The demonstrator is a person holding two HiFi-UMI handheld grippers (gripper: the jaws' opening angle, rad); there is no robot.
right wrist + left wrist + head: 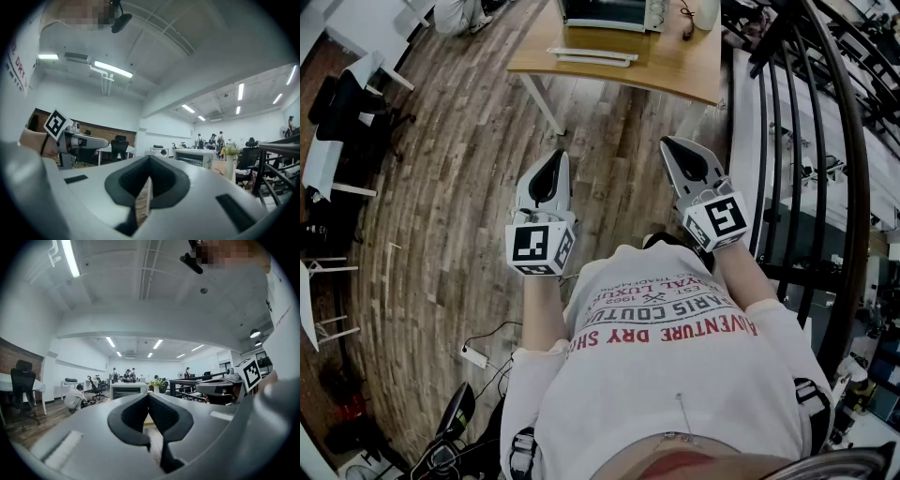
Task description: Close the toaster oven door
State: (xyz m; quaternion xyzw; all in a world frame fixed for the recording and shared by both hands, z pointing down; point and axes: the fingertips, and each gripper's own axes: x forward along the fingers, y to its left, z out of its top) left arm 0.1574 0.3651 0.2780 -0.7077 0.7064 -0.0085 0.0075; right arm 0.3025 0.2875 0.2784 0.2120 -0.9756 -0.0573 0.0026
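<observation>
Zero progress on the task as far as I can see. The toaster oven [609, 13] sits on the desk [675, 66] at the top edge of the head view, well apart from both tools. The pale flat strip [591, 56] just in front of it looks like its door dropped open (can't be sure, it's small and far). Everything is left to do: walk in, reach the door, swing it up shut.

Left tool [560, 156]: jaws fully together, nothing in them. Right tool [667, 142]: tips meet too, empty. Both are held level in front of the chest over the wooden floor [459, 187].

Containers: the oven cavity is too far off to tell what's inside. A white vase [228, 169] beside the oven holds a small leafy sprig.
</observation>
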